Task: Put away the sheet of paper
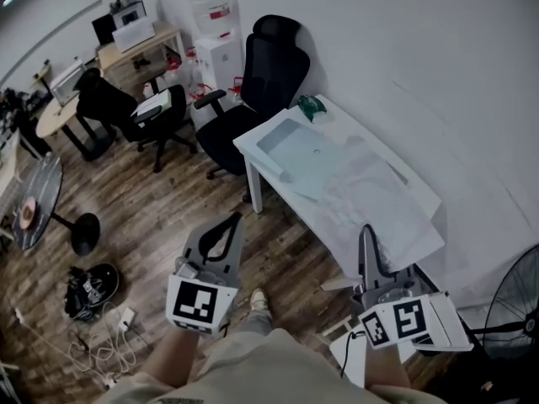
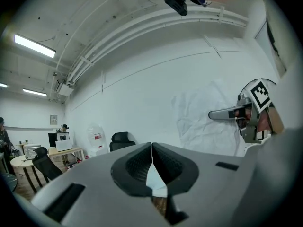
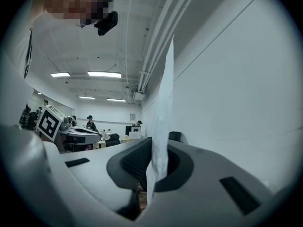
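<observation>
The right claw (image 3: 152, 151) is pinching one edge of the crumpled sheet of paper (image 1: 381, 199), which is spreading over the white counter (image 1: 253, 147). The left claw (image 2: 152, 148) is pressing together on nothing beside it.

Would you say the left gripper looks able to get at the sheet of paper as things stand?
Probably yes: only floor shows between the left gripper and the sheet of paper, whose near edge the right gripper pinches. The left jaws are shut and would need opening first.
</observation>
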Demonstrator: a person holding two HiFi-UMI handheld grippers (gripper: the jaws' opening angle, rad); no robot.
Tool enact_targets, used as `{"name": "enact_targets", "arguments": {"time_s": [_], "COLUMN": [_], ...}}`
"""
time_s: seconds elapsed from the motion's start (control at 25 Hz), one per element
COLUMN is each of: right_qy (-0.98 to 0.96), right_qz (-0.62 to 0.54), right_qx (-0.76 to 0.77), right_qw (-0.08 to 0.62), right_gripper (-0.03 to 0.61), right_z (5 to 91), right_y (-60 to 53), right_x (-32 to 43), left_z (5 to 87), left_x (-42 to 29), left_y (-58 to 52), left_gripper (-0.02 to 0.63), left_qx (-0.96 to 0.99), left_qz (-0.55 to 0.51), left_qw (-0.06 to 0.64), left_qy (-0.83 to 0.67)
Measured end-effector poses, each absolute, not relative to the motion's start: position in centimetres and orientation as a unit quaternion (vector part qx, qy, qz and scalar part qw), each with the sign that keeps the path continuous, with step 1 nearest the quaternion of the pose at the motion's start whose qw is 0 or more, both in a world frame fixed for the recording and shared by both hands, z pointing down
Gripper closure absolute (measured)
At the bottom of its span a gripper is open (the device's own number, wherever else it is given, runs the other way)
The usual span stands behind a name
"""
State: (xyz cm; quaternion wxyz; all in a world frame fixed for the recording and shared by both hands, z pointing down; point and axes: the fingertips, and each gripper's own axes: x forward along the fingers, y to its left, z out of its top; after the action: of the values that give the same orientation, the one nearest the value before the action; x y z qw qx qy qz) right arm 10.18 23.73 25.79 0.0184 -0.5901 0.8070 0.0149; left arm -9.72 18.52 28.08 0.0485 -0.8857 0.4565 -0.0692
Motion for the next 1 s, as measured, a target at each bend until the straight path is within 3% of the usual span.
{"name": "enact_targets", "arguments": {"time_s": [0.48,1.0], "right_qy": [0.793,0.753], "right_qz": [-0.042,-0.167], "right_qx": [-0.607,-0.635], "right_qw": [0.022,0.053], "right_gripper": [0.555,0.555], "right_z": [28.4,35.3], "right_y": [8.9,-0.1], "right_x": [7.8,11.4], "left_z": [29.6,33.8], "left_x": [-12.6,-11.8], "left_y": [3.2,-4.6], "left_gripper": [0.592,0.592], "left_qx": [-0.894,-0.896], "left_qz": [-0.092,-0.100], "left_qw": [0.035,0.004], "left_qy": [0.438,0.432]}}
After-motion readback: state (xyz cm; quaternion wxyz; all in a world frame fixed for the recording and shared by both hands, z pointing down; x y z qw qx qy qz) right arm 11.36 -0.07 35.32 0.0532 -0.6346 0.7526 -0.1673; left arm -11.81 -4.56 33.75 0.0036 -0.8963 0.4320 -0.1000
